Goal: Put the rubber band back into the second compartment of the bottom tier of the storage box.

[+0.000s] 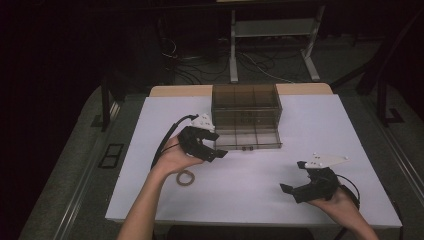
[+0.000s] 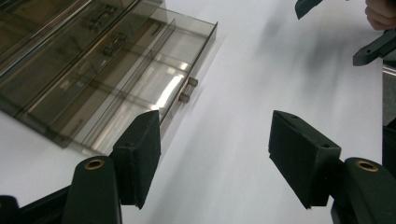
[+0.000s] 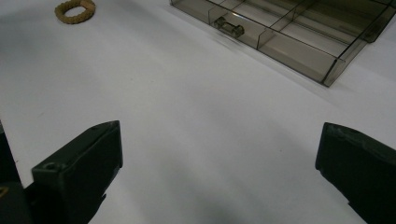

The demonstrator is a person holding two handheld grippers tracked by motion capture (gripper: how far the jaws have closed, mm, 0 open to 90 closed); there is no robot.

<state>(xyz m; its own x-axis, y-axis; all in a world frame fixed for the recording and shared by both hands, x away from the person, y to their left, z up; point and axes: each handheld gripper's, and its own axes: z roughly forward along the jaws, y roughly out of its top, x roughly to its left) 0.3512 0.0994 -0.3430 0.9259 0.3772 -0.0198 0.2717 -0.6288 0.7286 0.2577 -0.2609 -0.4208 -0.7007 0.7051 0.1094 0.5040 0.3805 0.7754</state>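
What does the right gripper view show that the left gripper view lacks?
Right gripper view: a small tan braided ring lying on the white table, plus the right gripper with its jaws wide apart and nothing between them.
Left gripper view: the left gripper, jaws open and empty, and a hand at the top right corner.
Both: the smoky transparent plastic drawer box, bottom drawer pulled out, compartments empty, small handle at its front.
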